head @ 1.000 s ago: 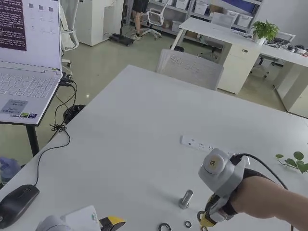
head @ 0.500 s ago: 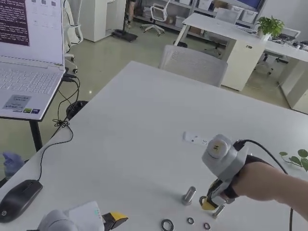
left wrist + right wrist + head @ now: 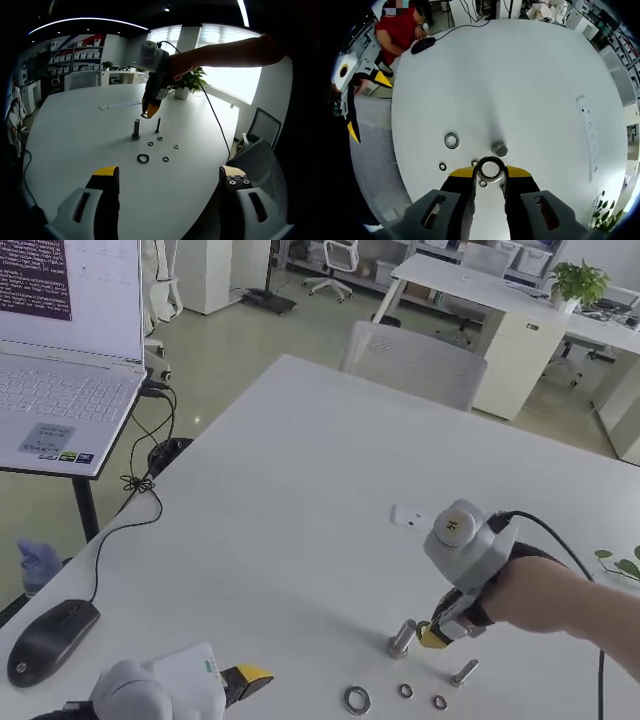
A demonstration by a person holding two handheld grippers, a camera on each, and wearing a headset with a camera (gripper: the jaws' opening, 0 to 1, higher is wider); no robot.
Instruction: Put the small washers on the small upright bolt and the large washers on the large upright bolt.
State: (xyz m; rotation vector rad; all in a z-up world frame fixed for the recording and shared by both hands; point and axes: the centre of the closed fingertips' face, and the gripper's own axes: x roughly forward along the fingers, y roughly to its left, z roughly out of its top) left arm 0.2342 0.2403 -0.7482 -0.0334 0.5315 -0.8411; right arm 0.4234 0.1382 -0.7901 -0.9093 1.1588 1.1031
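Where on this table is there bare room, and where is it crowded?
Bare: the wide stretch of table between the mouse, the power strip and the far edge. Crowded: the near patch around the large bolt, small bolt and loose washers, where the right gripper holds a washer.

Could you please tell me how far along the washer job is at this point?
Done: nothing yet; the large bolt and small bolt both look bare. In hand: the right gripper is shut on a large washer, close beside the large bolt. Left: a second large washer and four small washers lie on the table; the left gripper is open.
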